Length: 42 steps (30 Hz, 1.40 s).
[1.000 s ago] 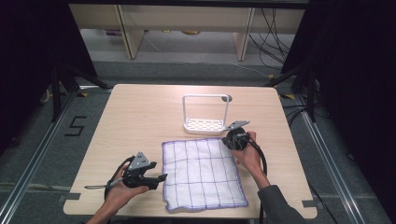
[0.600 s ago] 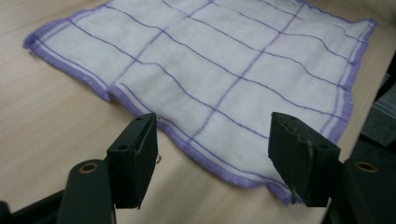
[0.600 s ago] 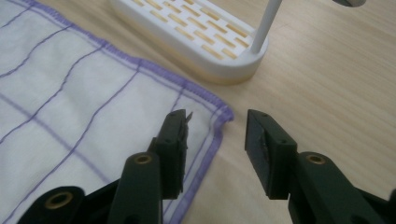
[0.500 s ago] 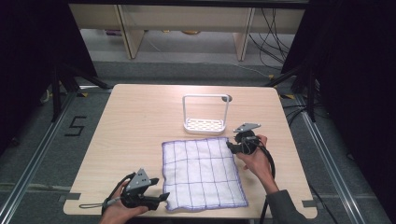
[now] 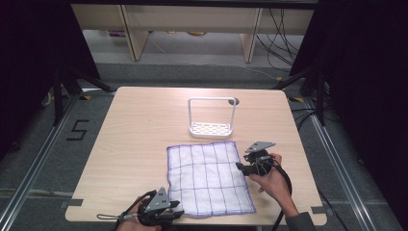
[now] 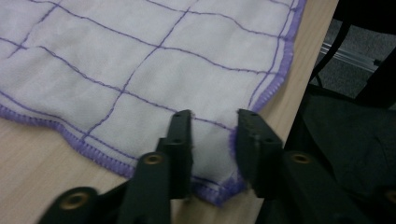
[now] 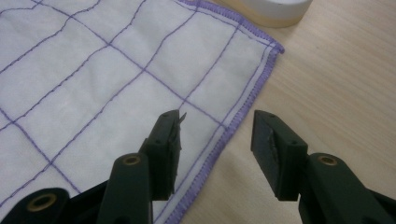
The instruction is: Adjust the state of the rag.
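A white cloth with a purple grid [image 5: 209, 178] lies flat on the wooden table [image 5: 134, 139]. My left gripper [image 5: 179, 214] is at the cloth's near left corner, by the table's front edge. In the left gripper view its jaws [image 6: 214, 121] have just been closing; the cloth's corner [image 6: 140, 70] lies between them and a gap still shows. My right gripper [image 5: 239, 167] sits at the cloth's right edge. Its jaws [image 7: 217, 121] have just been opening and stand apart, one over the cloth [image 7: 93, 74], one over bare wood, gripping nothing.
A small white rack [image 5: 211, 118] with a tall handle stands just behind the cloth; its base [image 7: 275, 9] is near the cloth's far corner. The table's edge [image 6: 308, 60] drops off right beside the left gripper. Black stands and cables flank the table.
The left hand has slid toward the table's front edge to the cloth's near left corner. The right hand has drawn back from the far right corner along the cloth's right edge.
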Each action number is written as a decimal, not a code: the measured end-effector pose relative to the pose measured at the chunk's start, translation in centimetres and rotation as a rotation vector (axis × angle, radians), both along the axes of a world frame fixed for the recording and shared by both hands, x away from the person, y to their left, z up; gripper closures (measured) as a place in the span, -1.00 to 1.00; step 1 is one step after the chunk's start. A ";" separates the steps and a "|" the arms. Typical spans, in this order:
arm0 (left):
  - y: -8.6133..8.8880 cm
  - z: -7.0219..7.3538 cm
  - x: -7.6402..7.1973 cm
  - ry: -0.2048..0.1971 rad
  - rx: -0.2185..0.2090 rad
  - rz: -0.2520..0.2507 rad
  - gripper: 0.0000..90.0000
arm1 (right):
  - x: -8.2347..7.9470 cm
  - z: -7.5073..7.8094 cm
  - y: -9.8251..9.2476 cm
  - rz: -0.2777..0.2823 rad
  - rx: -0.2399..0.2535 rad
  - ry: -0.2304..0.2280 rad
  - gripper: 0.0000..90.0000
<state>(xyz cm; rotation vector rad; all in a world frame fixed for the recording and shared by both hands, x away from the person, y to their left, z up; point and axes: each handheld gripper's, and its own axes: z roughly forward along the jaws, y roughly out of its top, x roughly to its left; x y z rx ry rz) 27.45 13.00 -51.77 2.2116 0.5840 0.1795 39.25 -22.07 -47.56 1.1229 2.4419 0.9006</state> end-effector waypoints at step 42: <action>3.0 1.6 18.7 0.030 -0.038 0.374 -0.17 | 7.3 -0.5 1.4 -0.045 0.050 -0.002 0.08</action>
